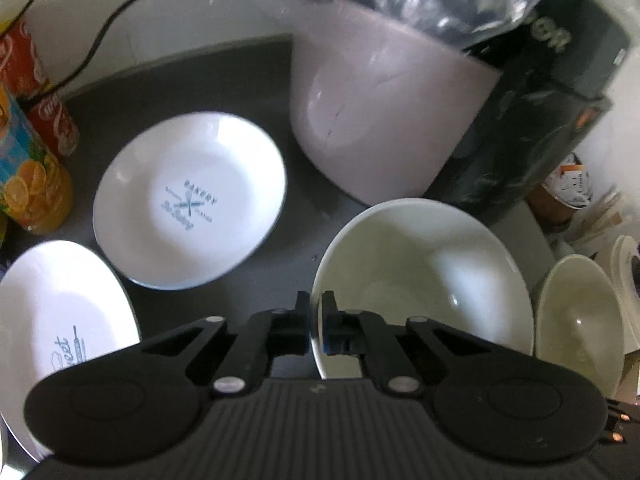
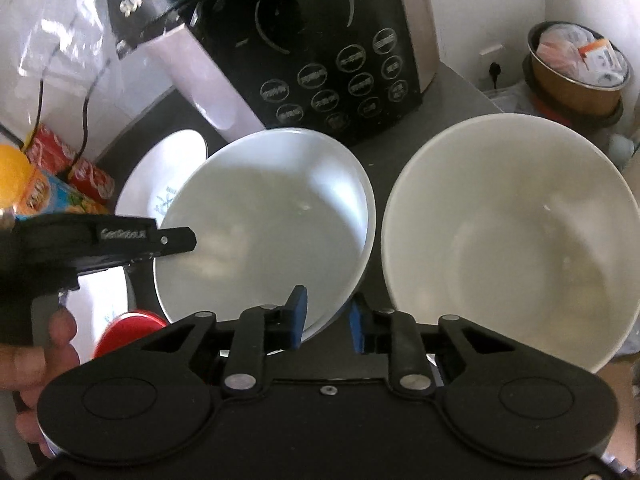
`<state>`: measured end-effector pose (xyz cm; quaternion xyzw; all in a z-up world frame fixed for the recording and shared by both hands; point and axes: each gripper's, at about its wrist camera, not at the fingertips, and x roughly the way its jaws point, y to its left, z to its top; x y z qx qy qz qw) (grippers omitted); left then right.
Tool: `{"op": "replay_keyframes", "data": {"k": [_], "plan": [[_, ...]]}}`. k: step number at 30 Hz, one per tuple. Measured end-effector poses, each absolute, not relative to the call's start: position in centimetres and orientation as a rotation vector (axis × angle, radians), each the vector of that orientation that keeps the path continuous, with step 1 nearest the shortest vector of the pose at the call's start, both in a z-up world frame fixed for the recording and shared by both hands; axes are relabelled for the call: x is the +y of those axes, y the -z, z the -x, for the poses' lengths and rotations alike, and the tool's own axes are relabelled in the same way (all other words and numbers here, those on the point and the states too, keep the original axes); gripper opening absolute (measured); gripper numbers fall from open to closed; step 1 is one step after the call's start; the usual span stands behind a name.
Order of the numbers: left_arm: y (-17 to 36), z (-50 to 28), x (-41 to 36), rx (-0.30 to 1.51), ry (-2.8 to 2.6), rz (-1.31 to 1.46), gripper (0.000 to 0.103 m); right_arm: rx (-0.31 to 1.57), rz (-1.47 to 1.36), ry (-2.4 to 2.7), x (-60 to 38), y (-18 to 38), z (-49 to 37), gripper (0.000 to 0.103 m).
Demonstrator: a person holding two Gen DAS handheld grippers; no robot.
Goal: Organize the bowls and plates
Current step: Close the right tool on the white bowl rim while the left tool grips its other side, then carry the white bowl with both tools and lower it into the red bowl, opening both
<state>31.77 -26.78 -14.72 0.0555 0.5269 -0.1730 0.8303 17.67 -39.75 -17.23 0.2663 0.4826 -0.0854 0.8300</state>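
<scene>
Nearest the left wrist camera, the left gripper (image 1: 315, 312) is clamped on the near rim of a white bowl (image 1: 420, 280), 1 pad inside and 1 outside. Opposite, the right gripper (image 2: 326, 312) straddles the same bowl's (image 2: 264, 220) far rim, its blue pads (image 2: 298, 312) narrowly apart and not visibly pressing. Sorting looks barely begun: 2 printed plates (image 1: 188, 200) lie separately on the dark counter (image 1: 288, 240), and a second bowl (image 2: 508, 240) stands just beside, nothing stacked.

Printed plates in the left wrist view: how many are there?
2. The BAKERY plate lies centre-left on the counter; the second plate sits at the lower left, partly hidden by the left gripper. Others may be hidden.
</scene>
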Motion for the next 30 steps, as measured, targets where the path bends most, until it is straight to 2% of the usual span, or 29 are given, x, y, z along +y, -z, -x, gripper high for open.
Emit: {"op": "replay_keyframes", "data": {"k": [16,30], "plan": [[8.8,-29.4,-23.9,1.022,0.413,-0.012,0.004,0.908,-0.448,0.161,-37.6,11.0,-15.3,0.022],[6.6,-26.7,-19.2,1.013,0.42,0.029,0.004,0.867,-0.365,0.147,-33.0,8.2,-13.5,0.022]]}}
